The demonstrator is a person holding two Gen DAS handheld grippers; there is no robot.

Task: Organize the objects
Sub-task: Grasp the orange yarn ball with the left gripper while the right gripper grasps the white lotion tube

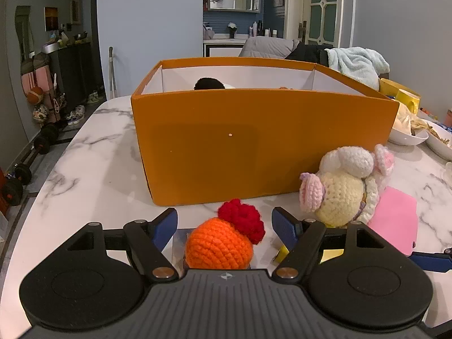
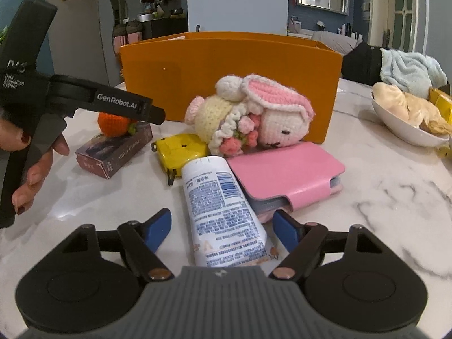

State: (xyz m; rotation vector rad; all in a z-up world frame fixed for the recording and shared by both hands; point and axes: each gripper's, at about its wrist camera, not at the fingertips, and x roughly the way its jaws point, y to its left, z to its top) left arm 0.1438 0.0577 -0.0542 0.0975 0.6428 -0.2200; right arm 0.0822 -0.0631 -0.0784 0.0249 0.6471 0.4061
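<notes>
A lived-in room with blue walls surrounds a white marble table (image 1: pixel 84 152), where a big orange box (image 1: pixel 262 141) stands open-topped with something dark already lying inside. Seen from the left wrist, the left gripper (image 1: pixel 224 227) sits low at the near edge with its blue pads apart on either side of an orange crocheted toy (image 1: pixel 219 244) topped with a red tuft; there is a gap on both sides, so nothing is clamped yet. A cream and pink crocheted bunny (image 1: pixel 343 186) lies just right of it, touching the box's front wall. From the right wrist, the right gripper (image 2: pixel 223 226) straddles the crimped end of a white tube (image 2: pixel 223 212) lying on the table, its jaws apart, with no clear press on the tube. Beside the tube lie a pink wallet (image 2: pixel 291 169) and a yellow tape measure (image 2: pixel 180 148), and the orange toy rests on a small dark carton (image 2: pixel 113 152). I judge that both hands are at the picking stage: each still has to close on its object, lift it clear of the box's rim and set it inside.
</notes>
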